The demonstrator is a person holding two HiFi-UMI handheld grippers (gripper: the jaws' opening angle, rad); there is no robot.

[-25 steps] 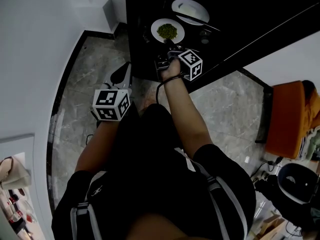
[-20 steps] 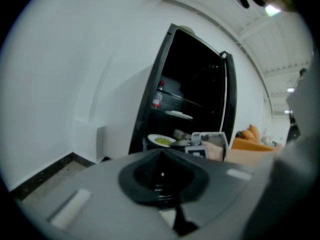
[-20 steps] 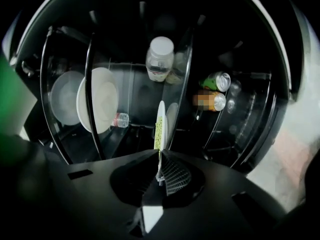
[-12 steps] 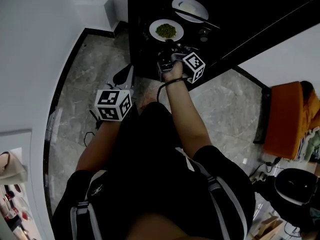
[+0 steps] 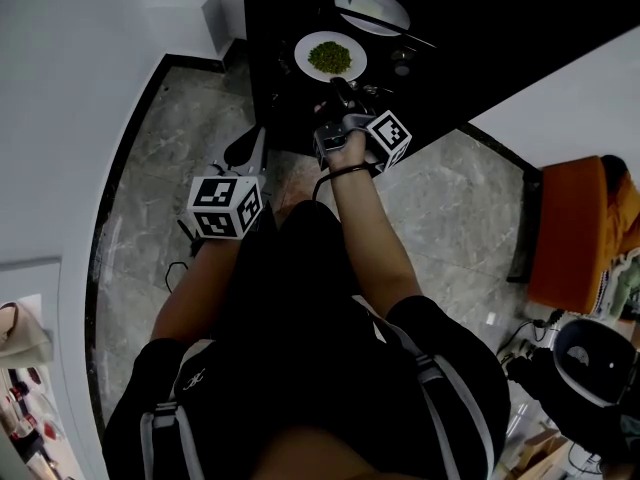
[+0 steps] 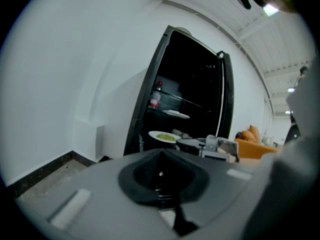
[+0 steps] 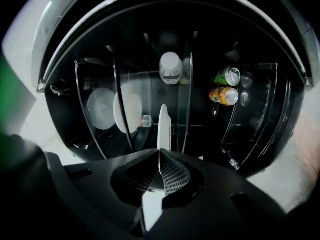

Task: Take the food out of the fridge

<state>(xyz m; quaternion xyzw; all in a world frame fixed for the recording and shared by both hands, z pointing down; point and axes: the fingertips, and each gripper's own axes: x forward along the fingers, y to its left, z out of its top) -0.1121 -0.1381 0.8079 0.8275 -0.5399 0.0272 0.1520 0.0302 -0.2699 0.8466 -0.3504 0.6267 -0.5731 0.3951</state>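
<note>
Faced an open black fridge [image 5: 285, 88] over a marble floor [image 5: 170, 148]. Found the plate of green vegetables [image 5: 331, 56] at the front of the fridge, one level under a second plate [image 5: 372, 10]. Clenched the right tool [image 5: 339, 88] on that plate's near rim, the plate edge-on between the jaws in the right gripper view. Held the left tool [image 5: 240, 150] low beside the left leg, clenched on nothing. Spotted an orange can [image 7: 223, 96] deeper inside.

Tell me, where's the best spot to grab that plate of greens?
Take the plate by its near rim, from the open fridge front: the rim is thin and bare, greens fill the middle. The right tool is shut there.
</note>
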